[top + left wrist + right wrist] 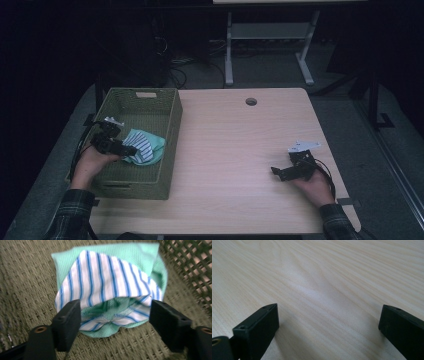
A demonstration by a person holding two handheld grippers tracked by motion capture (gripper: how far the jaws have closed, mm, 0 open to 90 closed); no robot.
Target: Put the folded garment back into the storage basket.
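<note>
Basket at the left of the bench, cloth inside.

The basket (172, 107) is set on the left edge of the bench (240, 150); the cloth (147, 145) is laid in it, near its right wall, with the left gripper (131, 151) just beside it; the right gripper (276, 172) is held well apart at the right.

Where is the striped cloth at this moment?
In the high view, the striped cloth lies inside the green basket at the table's left, beside the left gripper.

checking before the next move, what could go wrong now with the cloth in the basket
The left gripper stands open with the folded cloth still between its jaws, so pulling back could snag and unfold it. The cloth lies close to the basket wall; a sideways move might knock the wall.
</note>
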